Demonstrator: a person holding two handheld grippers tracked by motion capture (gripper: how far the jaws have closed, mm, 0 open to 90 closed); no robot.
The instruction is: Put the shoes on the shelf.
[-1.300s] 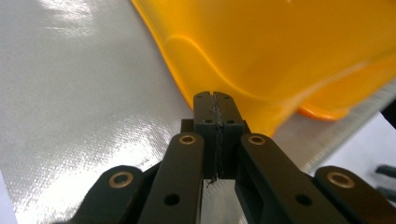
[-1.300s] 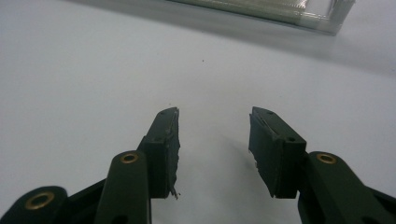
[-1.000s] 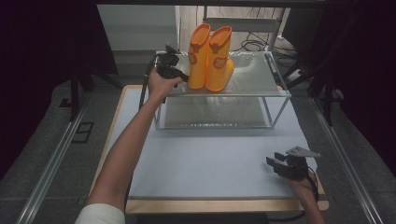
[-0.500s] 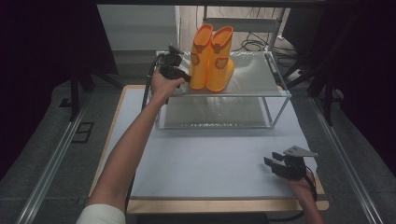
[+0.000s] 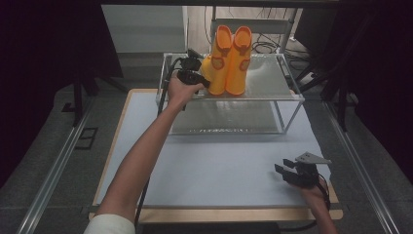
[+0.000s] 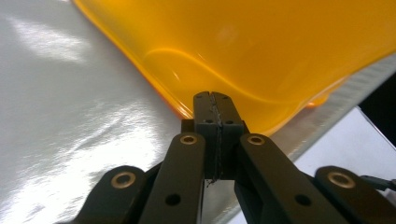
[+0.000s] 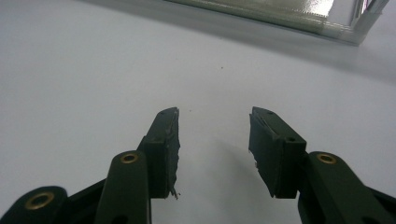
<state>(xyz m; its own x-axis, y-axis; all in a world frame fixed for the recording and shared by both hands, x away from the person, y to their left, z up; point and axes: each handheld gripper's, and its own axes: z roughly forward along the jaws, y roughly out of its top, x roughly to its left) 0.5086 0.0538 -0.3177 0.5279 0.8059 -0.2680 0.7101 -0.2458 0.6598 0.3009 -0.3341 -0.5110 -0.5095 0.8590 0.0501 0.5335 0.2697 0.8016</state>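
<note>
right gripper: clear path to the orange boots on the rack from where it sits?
Probably yes: the right gripper sits open on bare mat, the boots stand on the open-topped rack; only the left gripper crowds their left side.

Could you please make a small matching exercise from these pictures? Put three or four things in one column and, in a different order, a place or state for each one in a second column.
Things:
1. left gripper
2. right gripper
3. orange boots
4. white mat

Places or states:
A. stand on the upper shelf of the rack
B. jaws shut, tips against a boot
C. covers the tabletop
D. jaws open, nothing between them

Pairs: 1-B, 2-D, 3-A, 4-C
</note>
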